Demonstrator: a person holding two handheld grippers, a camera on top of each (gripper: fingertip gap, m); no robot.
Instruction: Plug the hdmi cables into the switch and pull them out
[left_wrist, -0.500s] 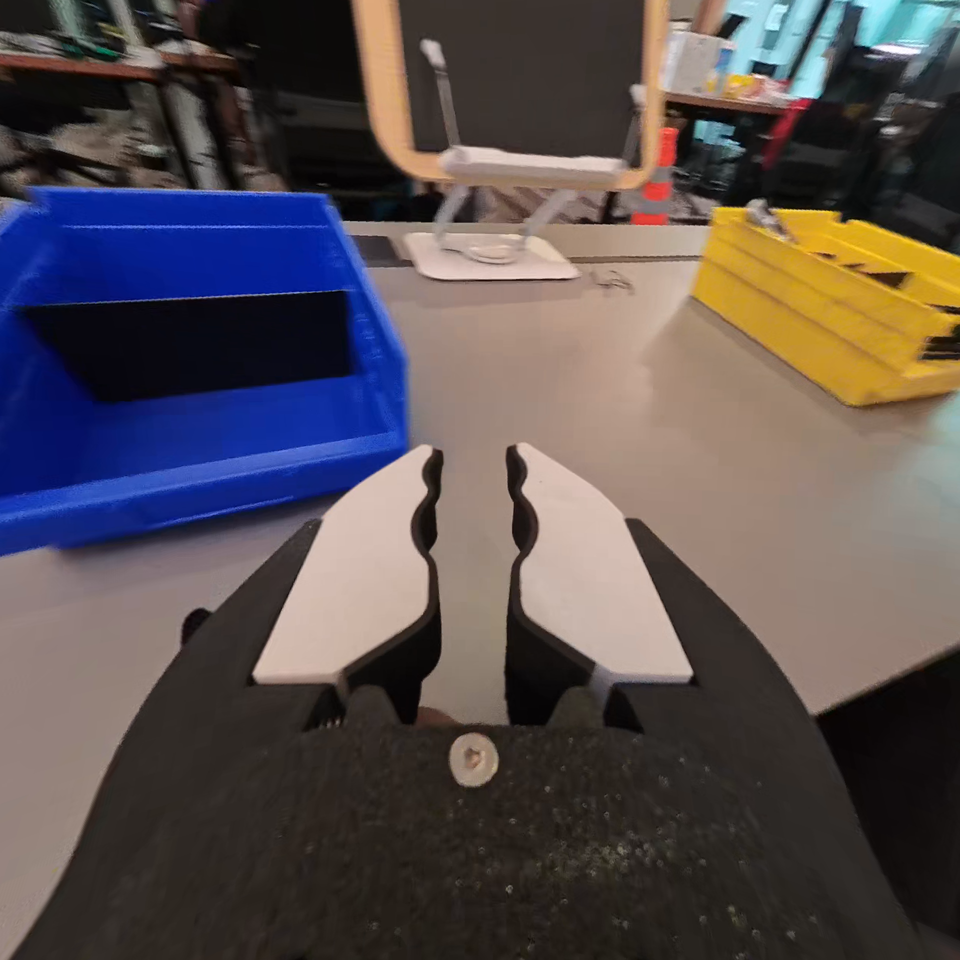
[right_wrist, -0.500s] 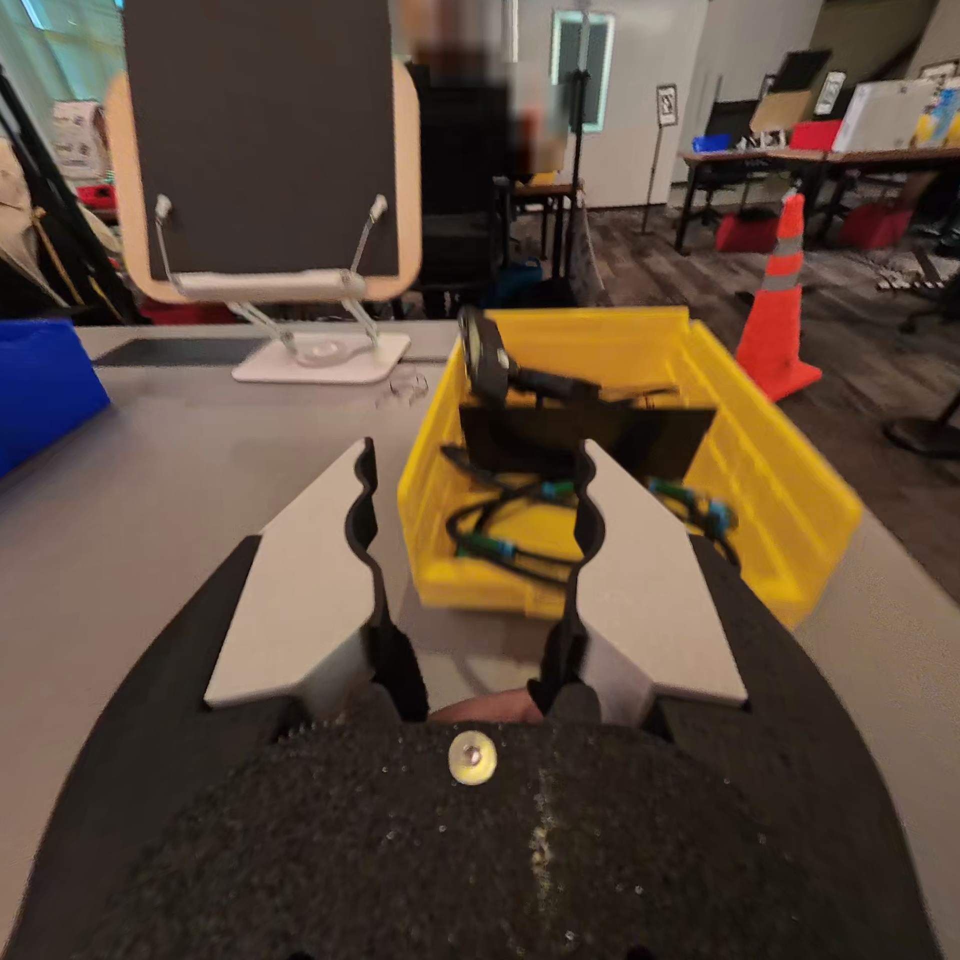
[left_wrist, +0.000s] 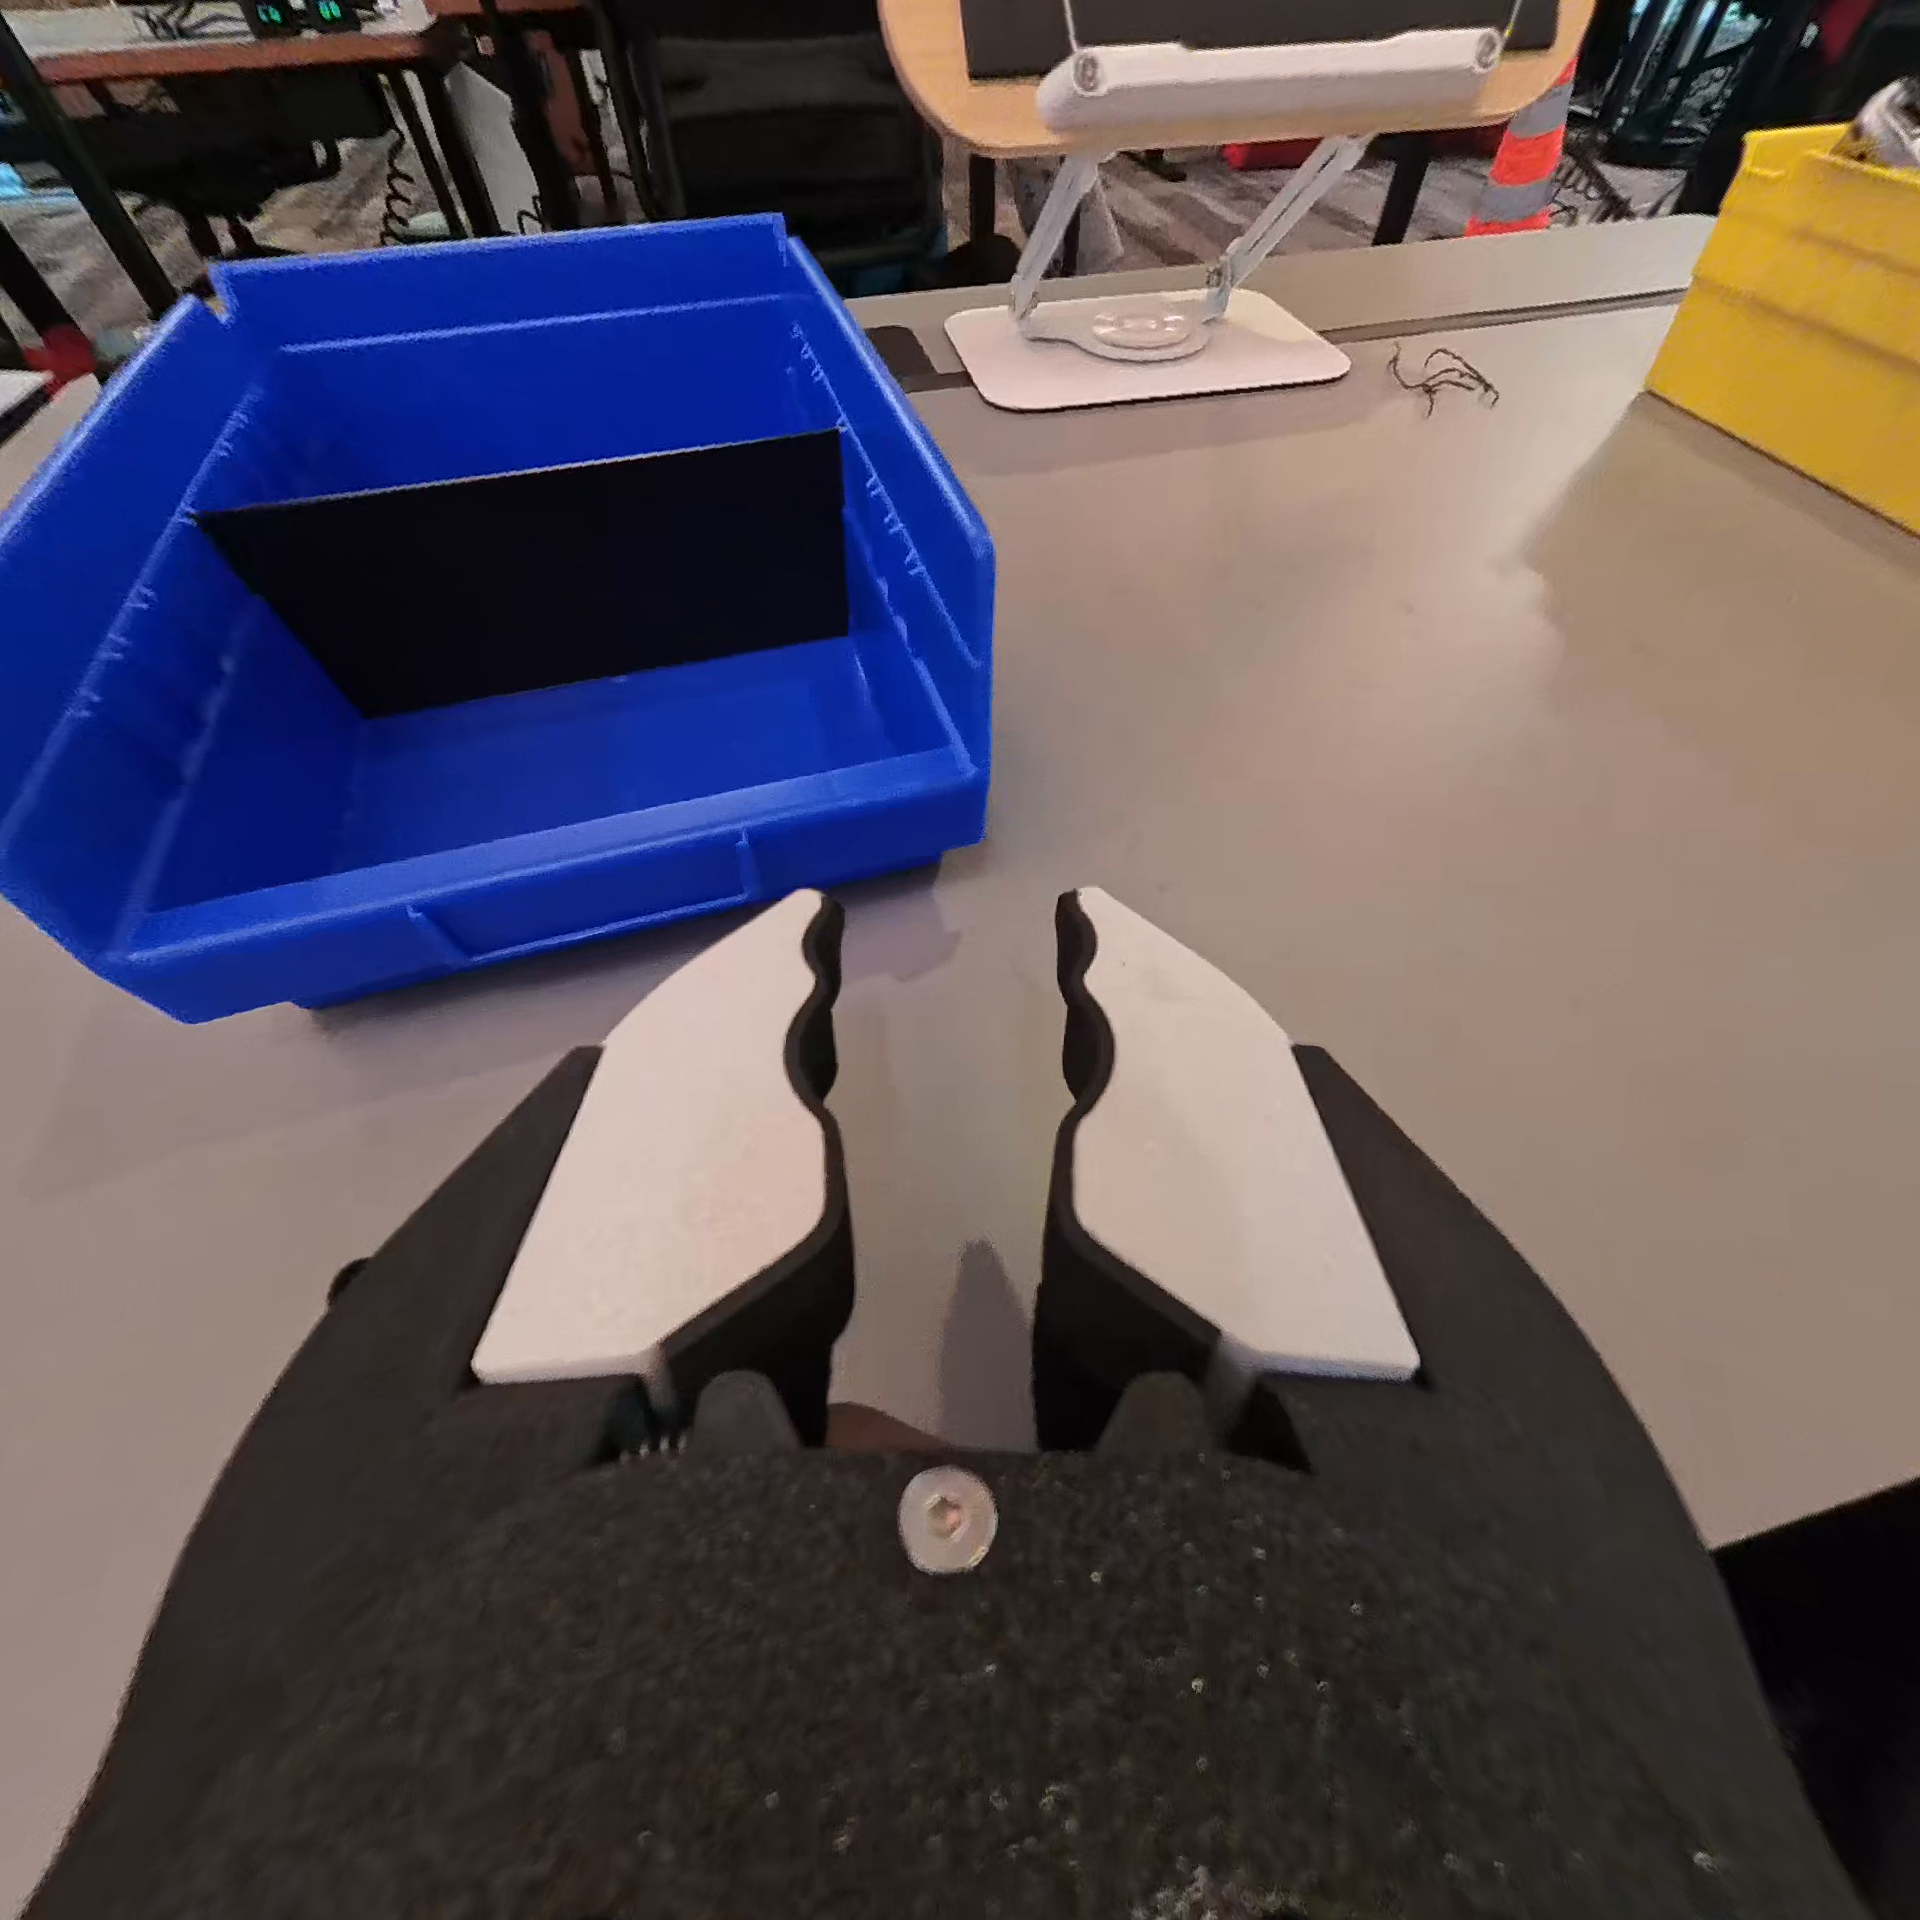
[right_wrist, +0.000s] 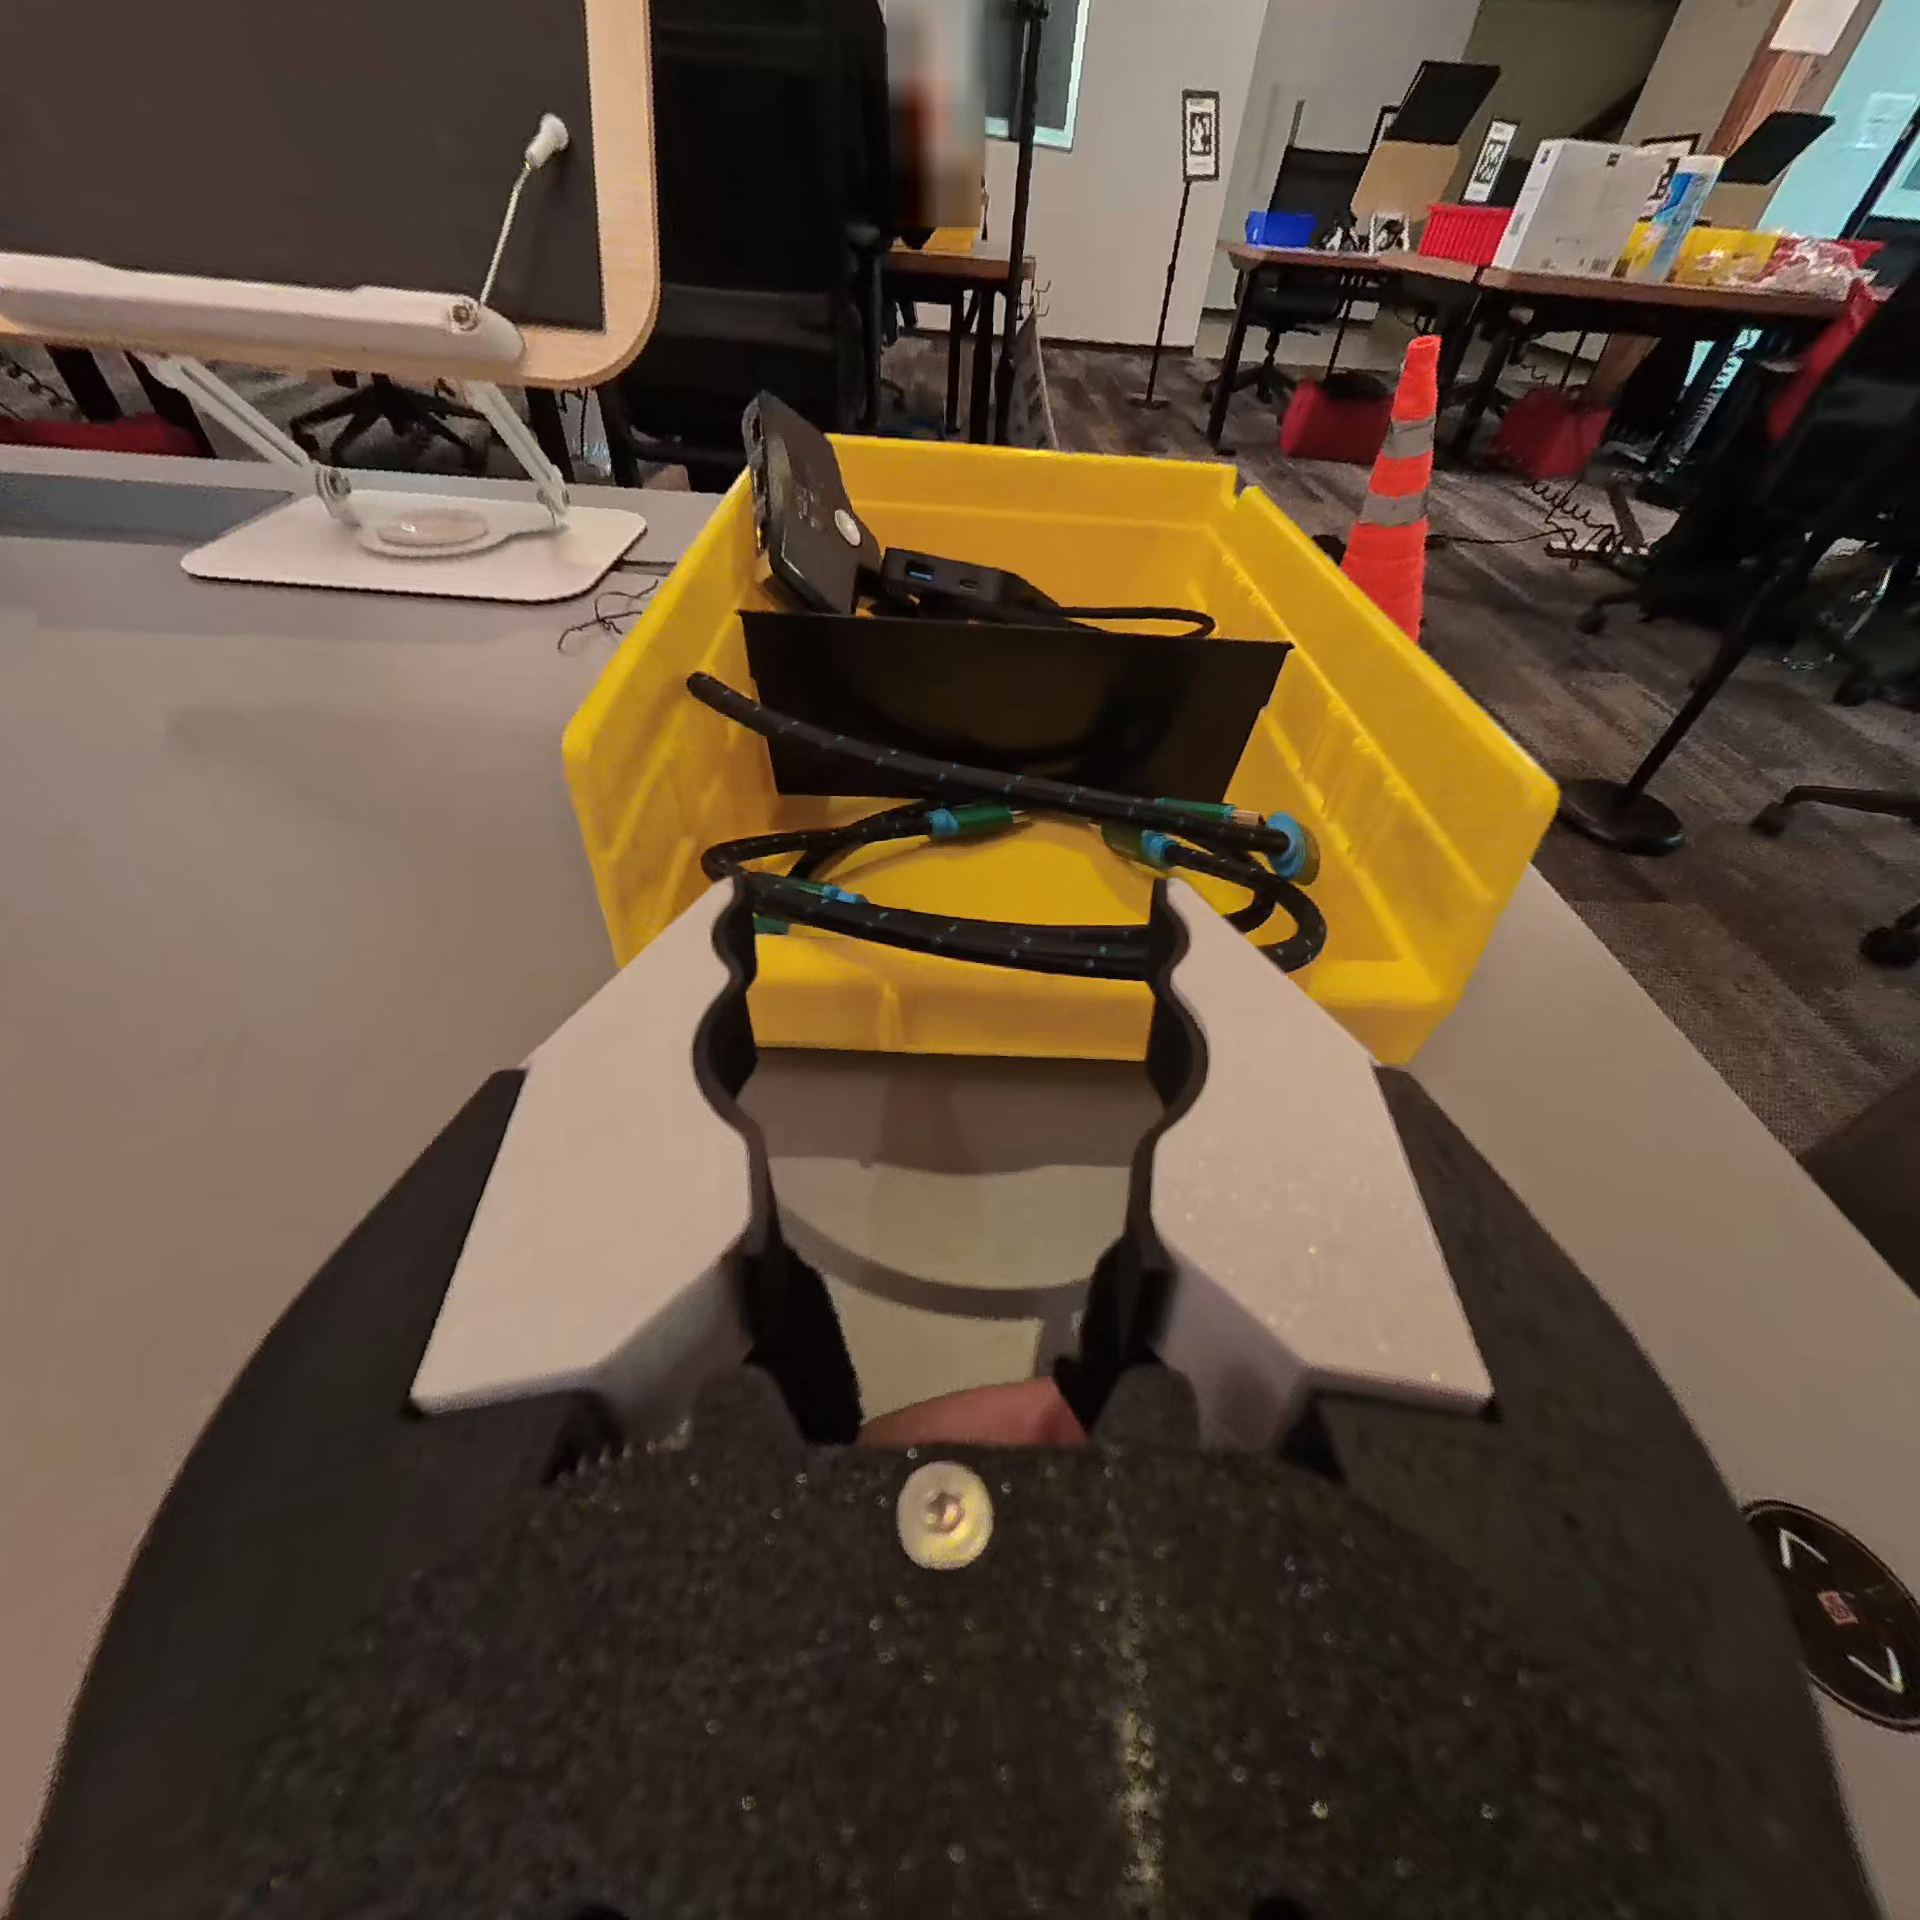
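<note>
In the right wrist view, black braided HDMI cables (right_wrist: 997, 914) with blue and green collars lie coiled in the front part of a yellow bin (right_wrist: 1382, 831). A flat black switch box (right_wrist: 805, 520) leans upright behind a black divider (right_wrist: 997, 707), beside a small black adapter (right_wrist: 951, 577). My right gripper (right_wrist: 951, 904) is open and empty, just in front of the bin's near wall. My left gripper (left_wrist: 940, 914) is open and empty over the grey table, at the near right corner of a blue bin (left_wrist: 499, 665).
The blue bin holds only a black divider (left_wrist: 530, 571). A white stand (left_wrist: 1143, 343) with a wood-rimmed dark board stands at the table's far edge. The yellow bin's corner (left_wrist: 1808, 301) shows at the right. An orange cone (right_wrist: 1397, 488) stands on the floor beyond. The small black adapter (right_wrist: 951, 577) is about 20 centimetres from my right fingertips and 60 centimetres from my left.
Both grippers have tilted down and moved closer to their bins. The left jaws have opened wider. The right jaws stay open.
</note>
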